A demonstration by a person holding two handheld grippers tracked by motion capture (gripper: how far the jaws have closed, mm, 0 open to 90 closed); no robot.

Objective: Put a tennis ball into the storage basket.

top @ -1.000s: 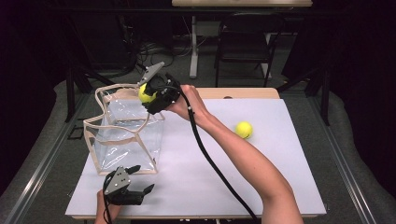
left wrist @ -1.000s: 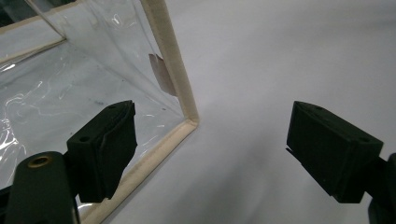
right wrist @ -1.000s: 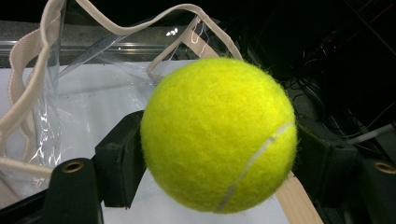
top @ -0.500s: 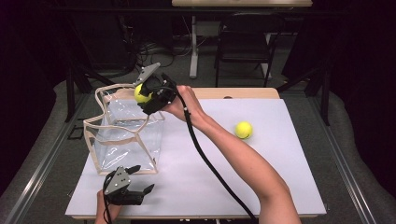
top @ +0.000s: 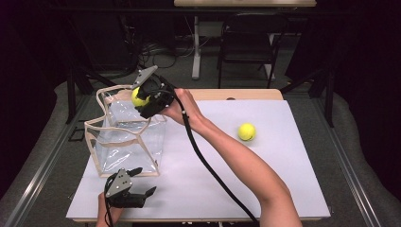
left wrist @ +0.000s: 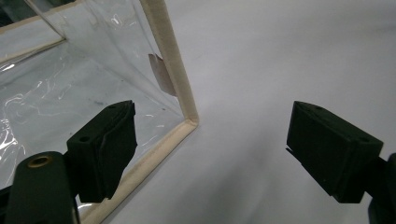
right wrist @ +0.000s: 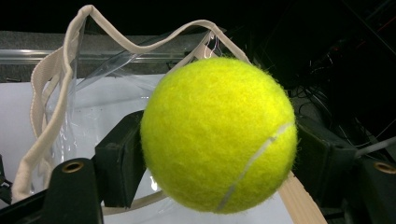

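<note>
Our right tool (top: pixel 142 98) is clamped on a tennis ball (right wrist: pixel 218 135), jaws pressing its sides, holding it above the open mouth of the clear bag (top: pixel 125 137); we judge the ball light, springy and felt-grippy, best squeezed across its middle; the bag looks floppy, its cloth-trimmed rim (right wrist: pixel 51 116) sagging; our left tool (top: pixel 130 189) rests spread wide on the counter (top: pixel 265 175) beside the bag's corner (left wrist: pixel 189 122); a second ball (top: pixel 246 131) lies well apart.
</note>
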